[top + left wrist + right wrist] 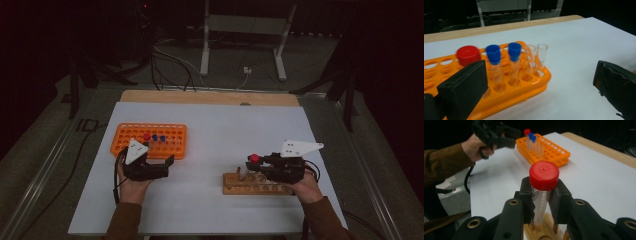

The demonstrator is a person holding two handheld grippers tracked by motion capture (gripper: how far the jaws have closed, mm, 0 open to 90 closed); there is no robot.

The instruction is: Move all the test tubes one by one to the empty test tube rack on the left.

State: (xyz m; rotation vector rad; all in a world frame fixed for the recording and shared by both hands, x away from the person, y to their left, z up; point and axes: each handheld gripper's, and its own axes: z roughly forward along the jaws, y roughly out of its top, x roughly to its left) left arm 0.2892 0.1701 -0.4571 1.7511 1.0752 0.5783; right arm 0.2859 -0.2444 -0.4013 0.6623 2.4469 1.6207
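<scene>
- Right gripper (541, 202) is clamped on a clear plastic tube with a red screw cap (543, 176); both black pads press its graduated body just under the cap.
- Tube held upright, directly above the light wooden tube rack (257, 186); lower tip looks barely clear of the rack's holes, though the jaws partly hide it.
- Wooden rack sits on the white table sheet (220, 125), under the right hand (306, 187).
- Orange plastic grid rack (149, 140) stands well to the left of the wooden rack, holding one red-capped tube (468, 55), two blue-capped tubes (493, 53) and two uncapped glass tubes (542, 53).
- Left gripper (167, 162) hovers beside the orange rack's near edge, jaws spread wide, gripping nothing.
</scene>
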